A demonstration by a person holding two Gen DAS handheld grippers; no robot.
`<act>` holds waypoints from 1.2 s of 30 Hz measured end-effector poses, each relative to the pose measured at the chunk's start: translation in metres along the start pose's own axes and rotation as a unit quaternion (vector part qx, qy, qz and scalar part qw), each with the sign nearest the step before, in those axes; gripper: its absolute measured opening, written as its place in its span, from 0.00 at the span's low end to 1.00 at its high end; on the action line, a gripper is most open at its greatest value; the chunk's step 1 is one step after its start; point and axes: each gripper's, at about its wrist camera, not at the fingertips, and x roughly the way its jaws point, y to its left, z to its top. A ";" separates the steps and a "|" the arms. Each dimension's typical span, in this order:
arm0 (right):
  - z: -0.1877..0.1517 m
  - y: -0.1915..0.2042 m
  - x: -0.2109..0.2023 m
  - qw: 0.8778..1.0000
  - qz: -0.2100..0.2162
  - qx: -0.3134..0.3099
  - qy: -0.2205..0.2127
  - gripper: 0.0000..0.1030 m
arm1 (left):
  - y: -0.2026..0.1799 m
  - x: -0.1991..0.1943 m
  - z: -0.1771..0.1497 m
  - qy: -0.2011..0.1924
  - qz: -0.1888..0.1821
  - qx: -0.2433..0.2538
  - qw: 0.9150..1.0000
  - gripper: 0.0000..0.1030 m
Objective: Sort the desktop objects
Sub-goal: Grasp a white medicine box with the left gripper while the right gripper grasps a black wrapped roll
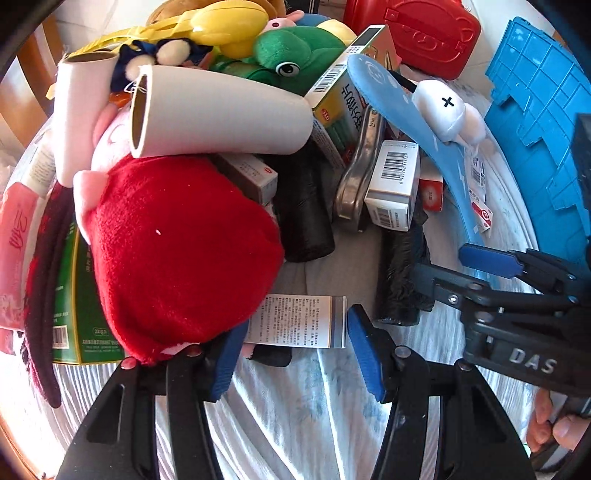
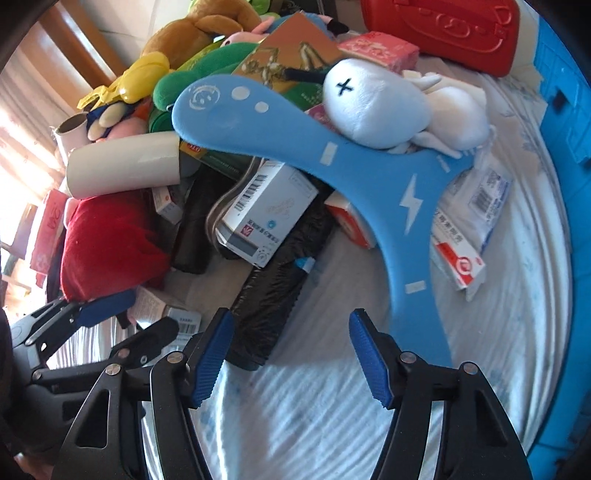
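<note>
A heap of toys and boxes lies on a pale cloth (image 1: 295, 413). My left gripper (image 1: 293, 354) points down at the heap's near edge. Its pads sit on the two ends of a white medicine box (image 1: 295, 321), which is half under a red plush (image 1: 177, 251). From the right wrist this gripper (image 2: 133, 314) shows at the lower left. My right gripper (image 2: 291, 354) hangs half open over bare cloth with nothing between its pads. A black roll (image 2: 273, 295) ends by its left pad. The tip of a blue boomerang (image 2: 369, 173) lies by its right finger.
A blue crate wall (image 1: 535, 129) curves along the right and a red case (image 1: 424, 33) stands at the back. White paper rolls (image 1: 221, 110), a green plush (image 1: 295, 55), a white plush (image 2: 388, 107) and several small boxes crowd the heap. A person's hand (image 1: 554, 432) is at the lower right.
</note>
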 end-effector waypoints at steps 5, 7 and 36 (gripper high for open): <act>0.003 0.009 0.027 1.000 0.007 0.002 0.023 0.60 | -0.003 -0.001 -0.004 -0.008 0.011 0.014 1.000 0.54; 0.002 0.009 0.026 1.000 -0.006 -0.001 0.024 0.46 | -0.005 -0.001 -0.004 -0.009 0.015 0.018 1.000 0.54; -0.103 -0.008 -0.019 0.999 0.007 0.014 0.049 0.45 | 0.014 -0.022 -0.051 0.025 -0.028 -0.084 0.996 0.57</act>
